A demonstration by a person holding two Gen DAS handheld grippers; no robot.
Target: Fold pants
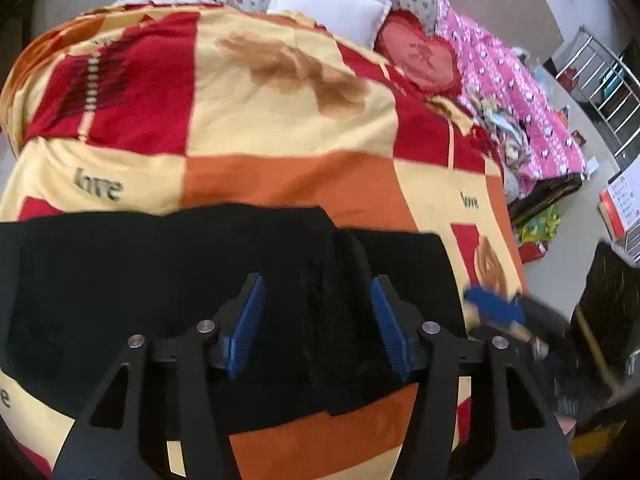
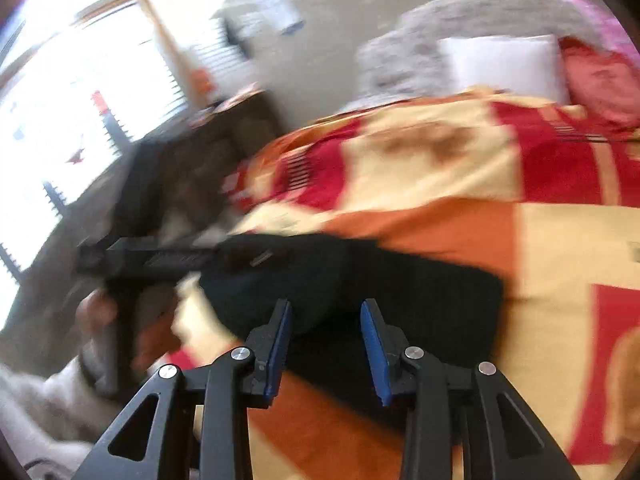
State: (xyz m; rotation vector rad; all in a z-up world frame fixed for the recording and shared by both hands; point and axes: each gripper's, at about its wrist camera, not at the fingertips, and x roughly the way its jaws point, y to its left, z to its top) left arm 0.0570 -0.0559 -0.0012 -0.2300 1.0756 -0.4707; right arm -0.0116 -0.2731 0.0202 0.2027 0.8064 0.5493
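Note:
Black pants point(image 1: 168, 292) lie folded in a flat band across the near part of a red, orange and cream blanket point(image 1: 280, 120) on a bed. My left gripper point(image 1: 318, 292) is open just above the pants, with a raised fold of the black cloth between its blue pads. In the right wrist view the pants point(image 2: 420, 292) show as a dark folded block. My right gripper point(image 2: 326, 312) is open over their near edge and holds nothing. The left gripper and the hand holding it point(image 2: 132, 276) show blurred at the left. The right gripper's blue pad point(image 1: 496, 306) shows at the pants' right end.
A white pillow point(image 1: 328, 4), a red heart cushion point(image 1: 420, 56) and a pink quilt point(image 1: 516, 92) lie at the bed's far end. A metal rack point(image 1: 600, 84) and boxes point(image 1: 620, 208) stand on the floor to the right. A bright window point(image 2: 80, 100) and dark furniture point(image 2: 192, 176) are left.

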